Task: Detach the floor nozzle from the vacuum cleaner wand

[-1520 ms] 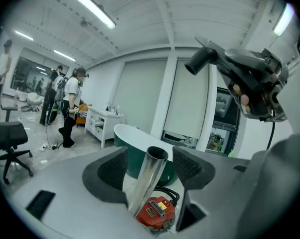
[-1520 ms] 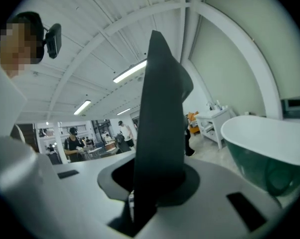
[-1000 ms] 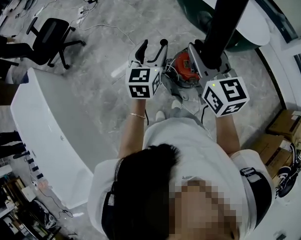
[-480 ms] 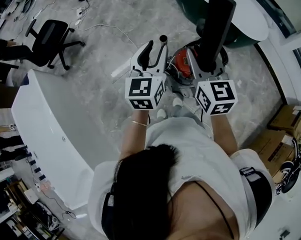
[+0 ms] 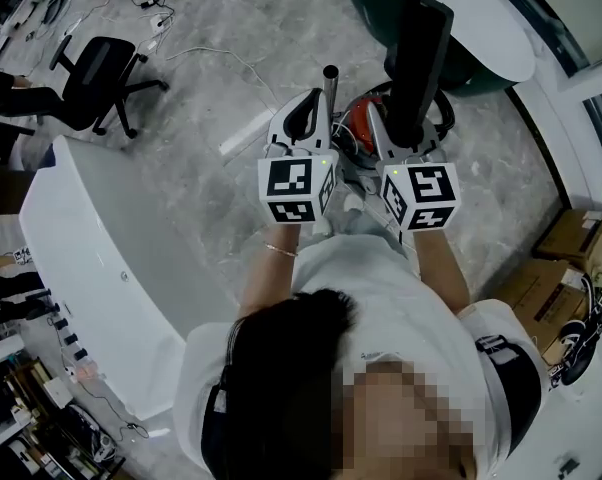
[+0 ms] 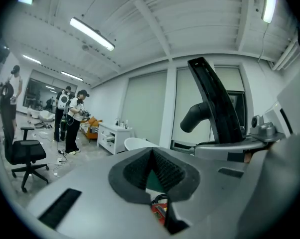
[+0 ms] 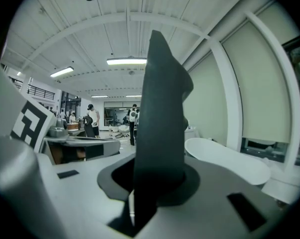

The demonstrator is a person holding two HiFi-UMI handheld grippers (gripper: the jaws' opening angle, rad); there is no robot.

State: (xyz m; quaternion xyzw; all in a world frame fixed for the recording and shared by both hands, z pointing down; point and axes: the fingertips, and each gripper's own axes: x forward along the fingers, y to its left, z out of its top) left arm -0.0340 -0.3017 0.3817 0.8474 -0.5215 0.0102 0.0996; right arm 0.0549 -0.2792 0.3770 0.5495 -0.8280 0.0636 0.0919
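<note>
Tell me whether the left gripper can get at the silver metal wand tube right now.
Probably yes: the silver metal wand tube stands just beside the left gripper with nothing between them, but its jaws are shut and empty, so they must open first.

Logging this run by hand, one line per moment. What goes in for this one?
left claw: shut, empty | right claw: shut on floor nozzle | wand: apart from nozzle

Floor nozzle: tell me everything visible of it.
The floor nozzle is a long, flat, matte black body, plastic by its look, with a round elbow neck on one side. It stands almost upright, its lower end clamped in the right gripper, above the red vacuum body. The neck stands clear of the silver wand.
</note>
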